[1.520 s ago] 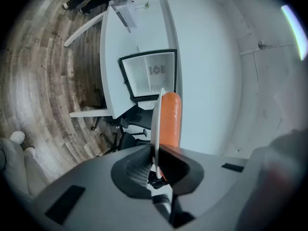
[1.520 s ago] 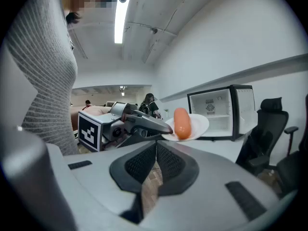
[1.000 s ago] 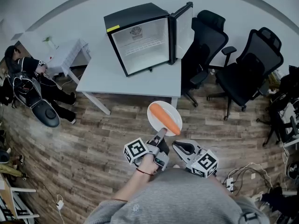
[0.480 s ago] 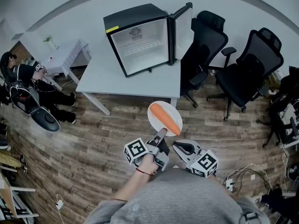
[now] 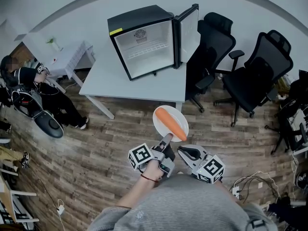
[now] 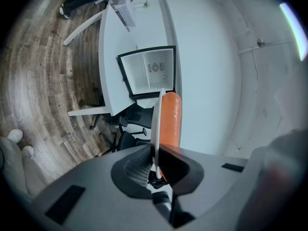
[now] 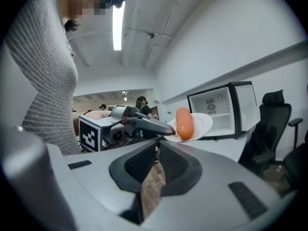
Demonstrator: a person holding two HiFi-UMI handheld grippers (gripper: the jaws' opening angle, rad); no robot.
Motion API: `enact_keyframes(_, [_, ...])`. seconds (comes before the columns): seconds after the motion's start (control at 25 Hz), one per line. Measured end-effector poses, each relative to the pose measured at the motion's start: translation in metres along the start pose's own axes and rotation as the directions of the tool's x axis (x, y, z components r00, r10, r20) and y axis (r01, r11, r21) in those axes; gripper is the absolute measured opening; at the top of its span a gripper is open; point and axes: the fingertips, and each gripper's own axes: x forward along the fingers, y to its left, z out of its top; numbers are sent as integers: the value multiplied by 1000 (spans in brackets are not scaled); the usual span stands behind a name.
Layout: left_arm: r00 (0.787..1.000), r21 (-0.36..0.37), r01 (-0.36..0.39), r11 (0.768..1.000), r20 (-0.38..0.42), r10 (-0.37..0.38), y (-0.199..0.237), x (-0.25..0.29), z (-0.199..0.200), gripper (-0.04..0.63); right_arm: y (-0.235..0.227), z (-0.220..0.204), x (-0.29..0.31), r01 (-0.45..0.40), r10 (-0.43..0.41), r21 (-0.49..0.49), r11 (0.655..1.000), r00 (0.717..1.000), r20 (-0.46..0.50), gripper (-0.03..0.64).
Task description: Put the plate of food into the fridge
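Observation:
A white plate [image 5: 163, 115] carries one long orange piece of food [image 5: 171, 123]. My left gripper [image 5: 166, 140] is shut on the plate's near rim and holds it level above the wooden floor, short of the table. In the left gripper view the plate [image 6: 157, 121] stands edge-on between the jaws, with the orange food [image 6: 170, 119] beside it. My right gripper [image 5: 189, 152] hangs just right of the left one, shut and holding nothing. The black mini fridge [image 5: 143, 40] stands on the white table [image 5: 139, 83] ahead, its door [image 5: 189, 27] swung open to the right and its inside bare.
Two black office chairs [image 5: 214, 44] [image 5: 257, 71] stand right of the table. A person [image 5: 29, 88] sits at the far left by a small white table [image 5: 67, 57]. Cables [image 5: 250, 179] lie on the floor at the right.
The plate and both grippers have held their place. The seated person at the left has shifted their legs.

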Motion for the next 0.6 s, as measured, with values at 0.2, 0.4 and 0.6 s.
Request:
enact_keyframes(0.2, [1000, -3, -6, 1000, 5, 6, 1, 4, -6, 31, -4, 0, -6, -6, 6, -1, 1000, 1000, 2, 18])
enact_keyframes(0.4, [1000, -1, -5, 1000, 18, 5, 2, 10, -12, 31, -8, -2, -13, -23, 23, -3, 1000, 1000, 2, 18])
enact_keyframes(0.6, [999, -4, -1, 1000, 38, 1, 5, 15, -15, 31, -10, -4, -17, -43, 43, -18, 999, 999, 7, 18])
